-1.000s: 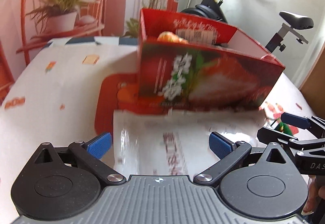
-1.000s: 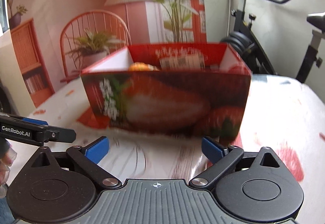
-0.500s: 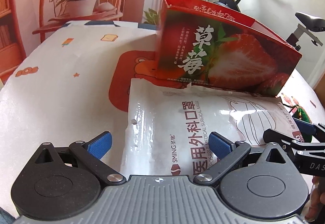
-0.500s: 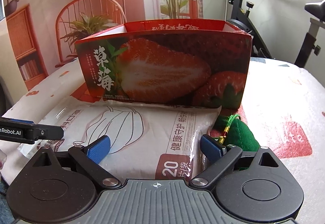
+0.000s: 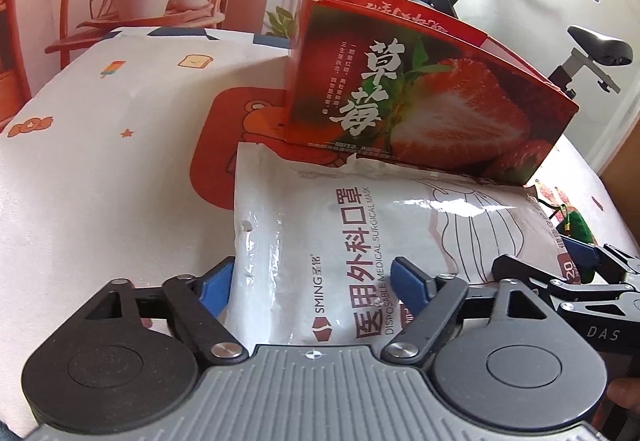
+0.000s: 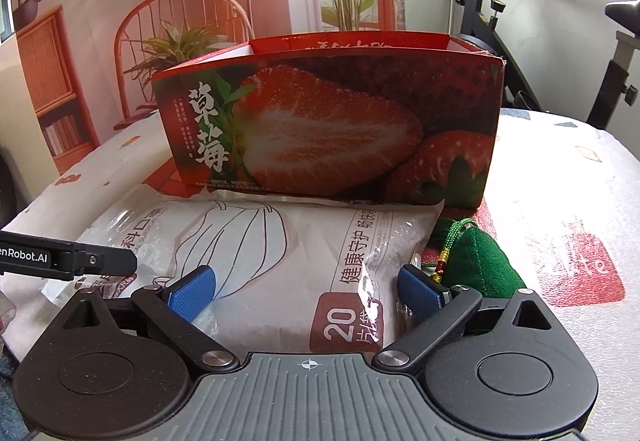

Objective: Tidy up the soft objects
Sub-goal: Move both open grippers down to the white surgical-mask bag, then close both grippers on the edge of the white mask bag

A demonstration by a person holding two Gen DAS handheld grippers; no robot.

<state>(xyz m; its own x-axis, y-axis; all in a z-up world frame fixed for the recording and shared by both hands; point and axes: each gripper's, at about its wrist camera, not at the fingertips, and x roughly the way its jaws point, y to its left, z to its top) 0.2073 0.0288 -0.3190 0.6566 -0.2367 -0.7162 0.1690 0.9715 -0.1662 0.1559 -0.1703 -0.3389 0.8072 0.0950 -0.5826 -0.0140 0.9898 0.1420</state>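
Clearly unpacked, the surgical mask pack and green pouch are seen at lower frame before the strawberry box; left gripper and right gripper are held released.

My table wears a white cartoon-print cloth. On it lie a strawberry box, a white mask packet against the box's front — and a green pouch beside the packet.

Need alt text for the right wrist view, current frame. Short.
The open right gripper hangs over the near edge of a white bag of surgical masks lying flat on the table. A green plush pouch lies by the right finger, a red strawberry box stands behind, and the left gripper's tip enters from the left.
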